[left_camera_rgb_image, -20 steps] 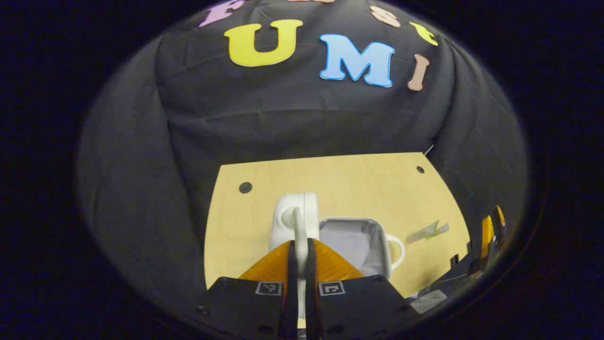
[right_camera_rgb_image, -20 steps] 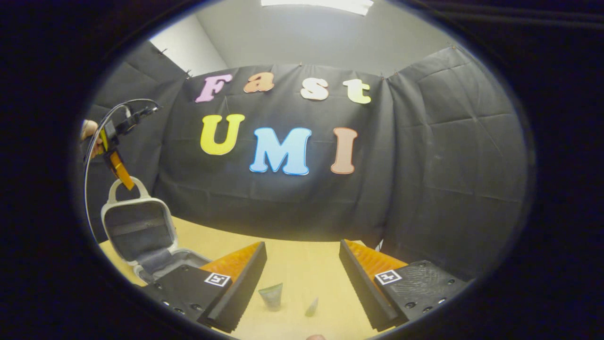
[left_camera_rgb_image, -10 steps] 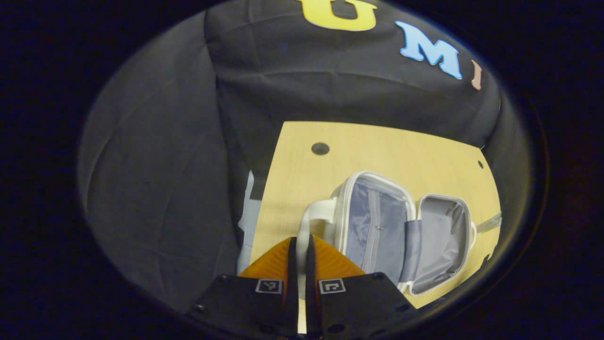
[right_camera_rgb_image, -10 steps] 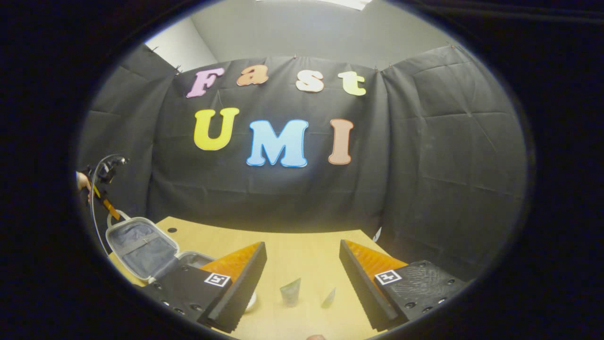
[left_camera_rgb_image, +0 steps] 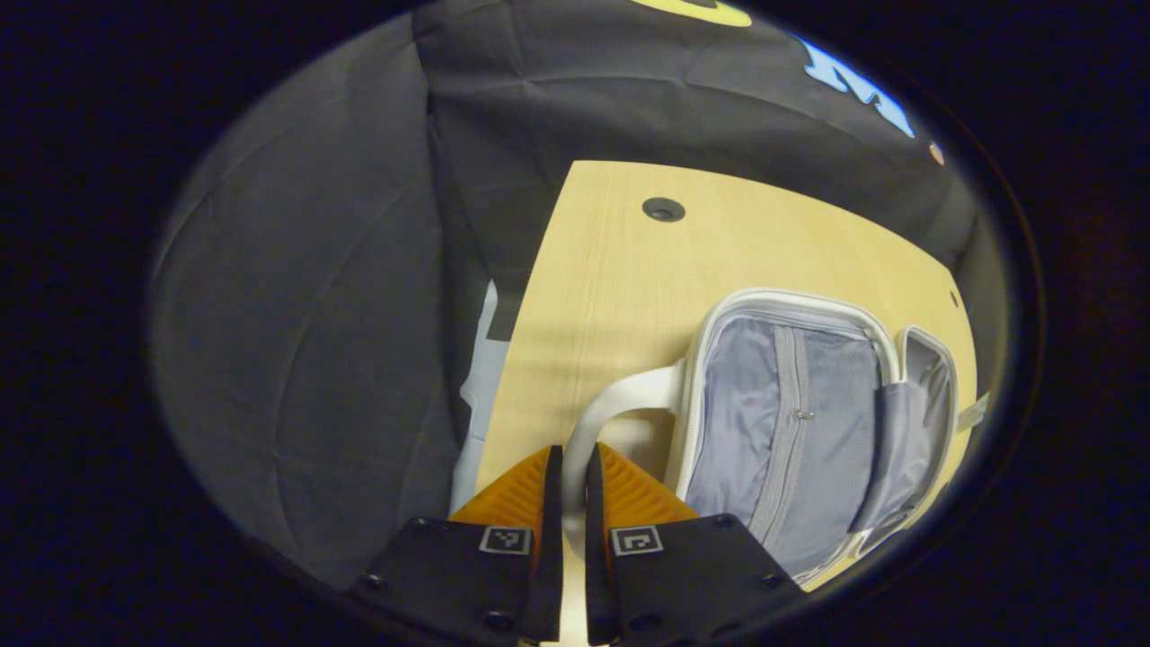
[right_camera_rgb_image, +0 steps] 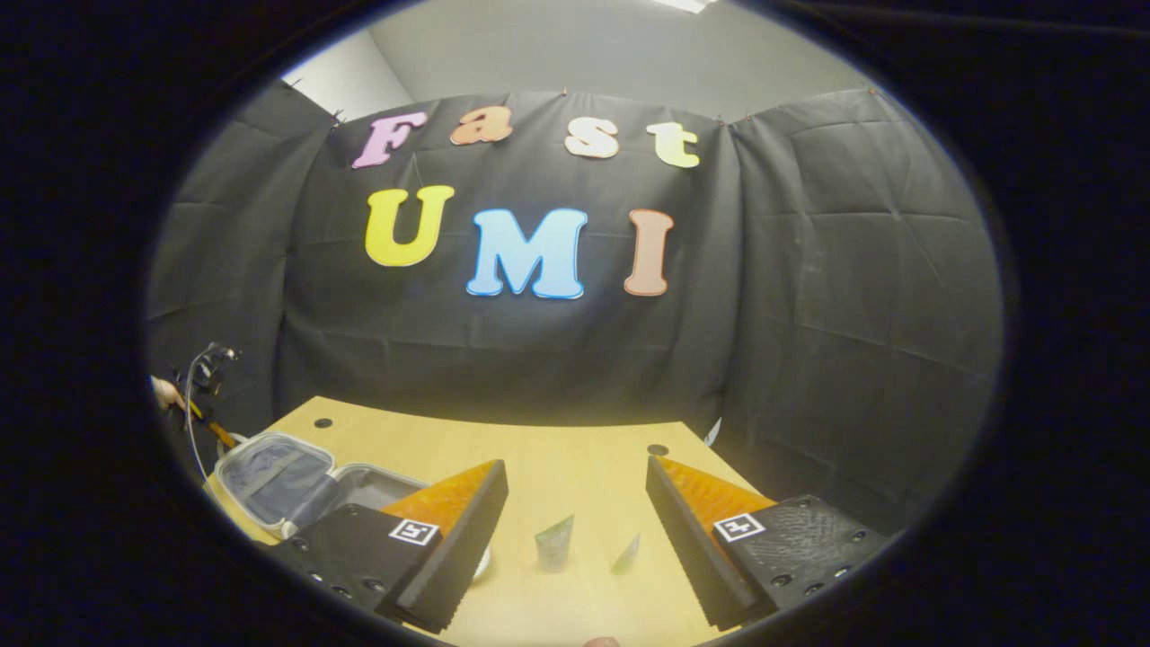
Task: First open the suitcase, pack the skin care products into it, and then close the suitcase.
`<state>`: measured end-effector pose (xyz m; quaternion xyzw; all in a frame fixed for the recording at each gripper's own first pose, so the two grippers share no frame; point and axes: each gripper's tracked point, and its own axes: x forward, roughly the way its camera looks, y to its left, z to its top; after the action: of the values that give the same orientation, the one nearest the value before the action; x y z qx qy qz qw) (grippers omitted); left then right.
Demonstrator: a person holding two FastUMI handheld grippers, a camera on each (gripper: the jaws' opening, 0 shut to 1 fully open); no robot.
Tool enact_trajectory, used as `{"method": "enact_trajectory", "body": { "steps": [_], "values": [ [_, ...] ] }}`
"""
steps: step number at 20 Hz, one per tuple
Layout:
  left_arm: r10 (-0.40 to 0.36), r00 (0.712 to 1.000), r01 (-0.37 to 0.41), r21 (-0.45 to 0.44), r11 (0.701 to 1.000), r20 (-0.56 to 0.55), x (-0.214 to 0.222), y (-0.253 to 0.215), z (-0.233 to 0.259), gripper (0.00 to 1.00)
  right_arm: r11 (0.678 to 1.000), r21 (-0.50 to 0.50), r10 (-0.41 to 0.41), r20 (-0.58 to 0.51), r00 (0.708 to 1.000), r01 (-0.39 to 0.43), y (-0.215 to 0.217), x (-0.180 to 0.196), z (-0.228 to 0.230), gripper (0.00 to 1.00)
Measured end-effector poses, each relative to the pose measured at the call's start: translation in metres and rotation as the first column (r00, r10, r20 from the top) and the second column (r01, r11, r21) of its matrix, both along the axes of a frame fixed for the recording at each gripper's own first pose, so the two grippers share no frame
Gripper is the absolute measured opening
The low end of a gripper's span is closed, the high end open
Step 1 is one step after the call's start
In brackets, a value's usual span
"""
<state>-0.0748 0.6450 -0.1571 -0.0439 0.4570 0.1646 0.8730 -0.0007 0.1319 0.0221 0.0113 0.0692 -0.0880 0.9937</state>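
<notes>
In the left gripper view, the left tool (left_camera_rgb_image: pixel 566 485) has its two fingers drawn almost together on the white handle (left_camera_rgb_image: pixel 611 409) of the suitcase (left_camera_rgb_image: pixel 791 422), the handle's loop passing down between them and out of sight under the tool's body. The suitcase lies open on the light wooden bench (left_camera_rgb_image: pixel 629 279). Its lid half, with grey lining and a zip running down the middle, faces the camera. The second half lies beyond it toward the right edge of the view, narrowed by the lens and partly cut off. A dark round hole (left_camera_rgb_image: pixel 663 209) sits in the bench farther back. A pale strip (left_camera_rgb_image: pixel 481 386) hangs off the bench's left edge; what it is cannot be made out.

In the right gripper view, the right tool (right_camera_rgb_image: pixel 575 521) stands wide open with nothing between its fingers, above the bench. Two small skin care tubes (right_camera_rgb_image: pixel 554 545) lie on the bench between and beyond the fingers, apart from each other, the second one (right_camera_rgb_image: pixel 626 555) smaller and hard to read. The open suitcase lies at far left, its near half partly hidden behind the tool's left finger. A hand (right_camera_rgb_image: pixel 164 392) there holds the other tool, small and blurred, at the suitcase's far end.
</notes>
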Motion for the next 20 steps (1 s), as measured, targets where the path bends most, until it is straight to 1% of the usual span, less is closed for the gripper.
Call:
{"method": "enact_trajectory", "body": {
  "steps": [1,2,3,4,5,7,9,10,11,13,15,16,18,20],
  "values": [
    [0.012,1.0,-0.012,0.009,1.0,0.019,0.002,0.004,0.0,0.29,1.0,-0.001,-0.005,-0.002,1.0,0.005,-0.003,-0.001,-0.001,0.95],
    [0.019,0.999,-0.019,-0.006,1.0,0.049,0.007,0.0,0.004,0.34,1.0,-0.001,-0.011,-0.003,1.0,0.011,-0.005,-0.002,-0.002,0.95],
    [0.032,0.997,-0.032,0.0,0.999,0.069,0.007,0.001,0.008,0.37,1.0,0.001,-0.015,-0.004,1.0,0.015,-0.007,-0.002,-0.003,0.95],
    [0.041,0.995,-0.041,0.002,0.999,0.093,0.008,-0.001,0.014,0.45,1.0,0.003,-0.019,-0.006,1.0,0.019,-0.01,-0.003,-0.003,0.95],
    [0.056,0.99,-0.059,0.016,0.998,0.13,0.011,0.0,0.019,0.57,1.0,0.005,-0.021,-0.008,1.0,0.021,-0.011,-0.004,-0.006,0.95],
    [0.076,0.971,-0.092,0.059,0.994,0.225,0.015,0.001,0.041,0.88,1.0,0.007,-0.025,-0.006,1.0,0.025,-0.015,-0.006,-0.007,0.94],
    [0.087,0.94,-0.13,0.11,0.985,0.329,0.014,-0.004,0.072,0.89,1.0,-0.001,-0.028,-0.001,1.0,0.028,-0.021,-0.009,-0.007,0.94],
    [0.084,0.918,-0.145,0.129,0.981,0.388,0.017,-0.012,0.089,0.9,1.0,-0.004,-0.028,0.004,1.0,0.028,-0.024,-0.01,-0.007,0.95],
    [0.079,0.888,-0.158,0.14,0.978,0.453,0.019,-0.023,0.109,0.93,1.0,-0.006,-0.027,0.01,1.0,0.027,-0.028,-0.011,-0.007,0.95],
    [0.056,0.826,-0.161,0.14,0.977,0.562,0.024,-0.057,0.145,0.93,1.0,0.002,-0.021,0.018,1.0,0.021,-0.035,-0.01,-0.009,0.95],
    [0.013,0.775,-0.132,0.142,0.981,0.631,0.029,-0.108,0.172,0.93,1.0,0.015,-0.01,0.018,1.0,0.009,-0.044,-0.01,-0.016,0.95],
    [-0.006,0.764,-0.126,0.158,0.979,0.645,0.028,-0.135,0.18,0.92,1.0,0.021,-0.008,0.015,1.0,0.008,-0.049,-0.009,-0.018,0.95],
    [-0.089,0.732,-0.07,0.205,0.976,0.675,0.028,-0.195,0.189,0.94,1.0,0.028,0.001,0.013,1.0,-0.001,-0.059,-0.008,-0.024,0.95],
    [-0.168,0.689,0.0,0.233,0.973,0.705,0.042,-0.266,0.201,0.93,1.0,0.021,0.01,0.002,1.0,-0.01,-0.069,-0.007,-0.032,0.94]
  ]
}}
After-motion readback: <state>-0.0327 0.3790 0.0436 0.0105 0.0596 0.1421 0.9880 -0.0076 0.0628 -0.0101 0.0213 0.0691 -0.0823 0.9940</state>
